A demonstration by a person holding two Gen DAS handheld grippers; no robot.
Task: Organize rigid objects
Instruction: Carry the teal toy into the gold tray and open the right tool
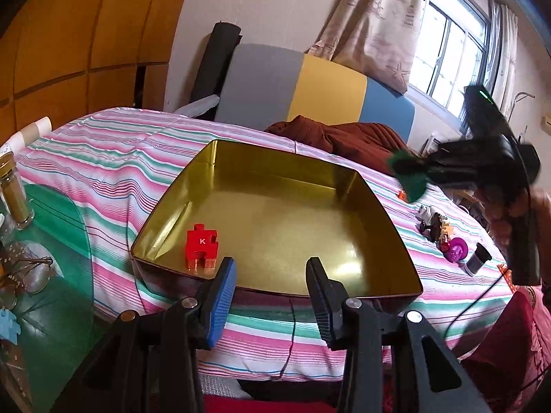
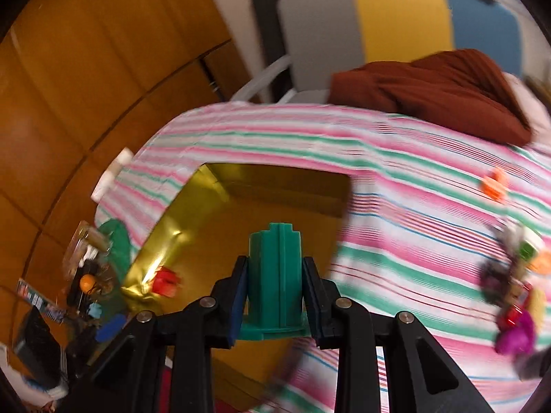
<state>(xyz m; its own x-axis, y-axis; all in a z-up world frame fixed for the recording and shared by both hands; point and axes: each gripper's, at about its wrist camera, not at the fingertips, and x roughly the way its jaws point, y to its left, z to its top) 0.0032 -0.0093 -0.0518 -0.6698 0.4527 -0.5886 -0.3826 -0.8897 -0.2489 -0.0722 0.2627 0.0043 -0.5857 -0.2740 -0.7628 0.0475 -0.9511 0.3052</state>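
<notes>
A gold metal tin (image 1: 375, 203) sits open on the striped bedspread. A red puzzle block (image 1: 200, 245) marked K lies in its near left corner; it also shows in the right wrist view (image 2: 166, 281). My left gripper (image 1: 271, 272) is open and empty, low at the tin's near rim. My right gripper (image 2: 275, 280) is shut on a green puzzle block (image 2: 275, 277) and holds it in the air over the tin (image 2: 179, 213). In the left wrist view that gripper (image 1: 409, 175) hangs above the tin's far right corner with the green block (image 1: 411, 180).
A pile of small toys (image 1: 447, 237) and a dark cylinder (image 1: 477, 258) lie on the bedspread right of the tin. An orange piece (image 2: 495, 184) lies farther back. A glass side table (image 1: 44, 241) with a jar (image 1: 13, 192) and spectacles (image 1: 34, 272) stands left. A brown cloth (image 1: 344, 134) lies behind.
</notes>
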